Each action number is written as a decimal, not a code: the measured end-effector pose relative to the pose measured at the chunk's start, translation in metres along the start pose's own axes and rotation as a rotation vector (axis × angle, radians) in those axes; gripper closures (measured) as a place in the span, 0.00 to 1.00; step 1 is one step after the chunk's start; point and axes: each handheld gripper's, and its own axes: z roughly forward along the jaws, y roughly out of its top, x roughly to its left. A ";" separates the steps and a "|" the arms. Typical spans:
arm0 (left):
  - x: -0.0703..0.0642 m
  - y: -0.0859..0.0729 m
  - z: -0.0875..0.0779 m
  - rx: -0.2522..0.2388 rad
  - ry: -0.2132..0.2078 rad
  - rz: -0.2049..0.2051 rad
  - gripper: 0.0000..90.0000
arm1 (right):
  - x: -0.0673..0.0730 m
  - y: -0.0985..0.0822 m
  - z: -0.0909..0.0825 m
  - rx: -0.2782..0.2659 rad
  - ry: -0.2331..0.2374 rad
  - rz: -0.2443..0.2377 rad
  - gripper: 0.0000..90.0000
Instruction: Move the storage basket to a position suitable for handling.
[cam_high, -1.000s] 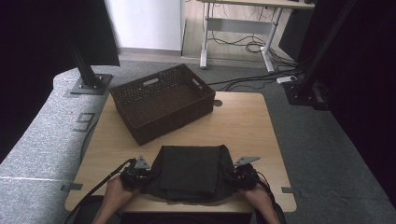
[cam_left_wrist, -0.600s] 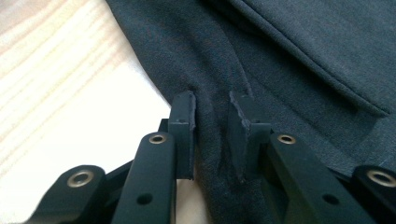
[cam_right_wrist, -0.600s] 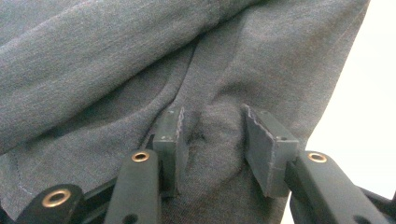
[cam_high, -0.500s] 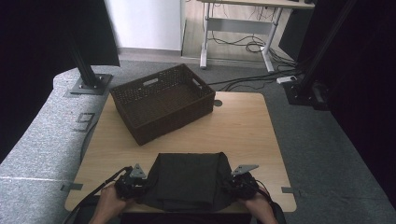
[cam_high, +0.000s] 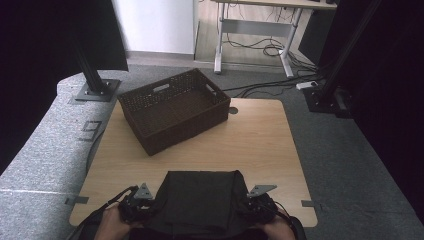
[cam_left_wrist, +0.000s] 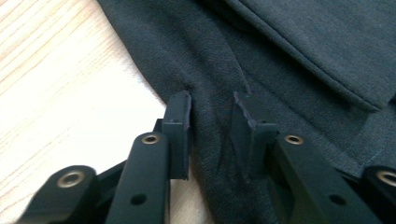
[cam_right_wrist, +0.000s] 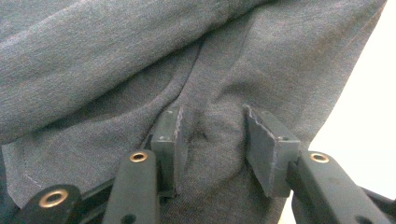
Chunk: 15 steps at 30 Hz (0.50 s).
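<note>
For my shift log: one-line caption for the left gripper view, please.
Left gripper, jaws parted around a bunched fold of dark cloth at its edge on the wooden table.

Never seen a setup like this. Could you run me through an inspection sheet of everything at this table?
Surface: wooden table, round hole near the far edge.
Job's things: dark cloth at the near edge; wicker basket far left, nothing seen inside.
Clutter: nothing seen.
Grippers: left hand-held gripper and right hand-held gripper each straddle a pinch of cloth, jaws apart.
Cables: one trails from each gripper; more under the far desk.
Surroundings: grey carpet, black stands.
</note>
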 end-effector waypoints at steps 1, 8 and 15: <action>0.001 0.000 0.000 -0.002 0.000 -0.002 0.71 | 0.000 0.000 0.000 -0.002 0.002 -0.001 0.61; 0.010 0.004 -0.002 -0.056 0.042 -0.047 0.41 | -0.008 0.005 -0.005 -0.025 -0.013 0.010 0.44; 0.030 0.012 -0.008 -0.121 0.096 -0.117 0.29 | -0.024 0.012 -0.014 -0.078 -0.086 0.028 0.30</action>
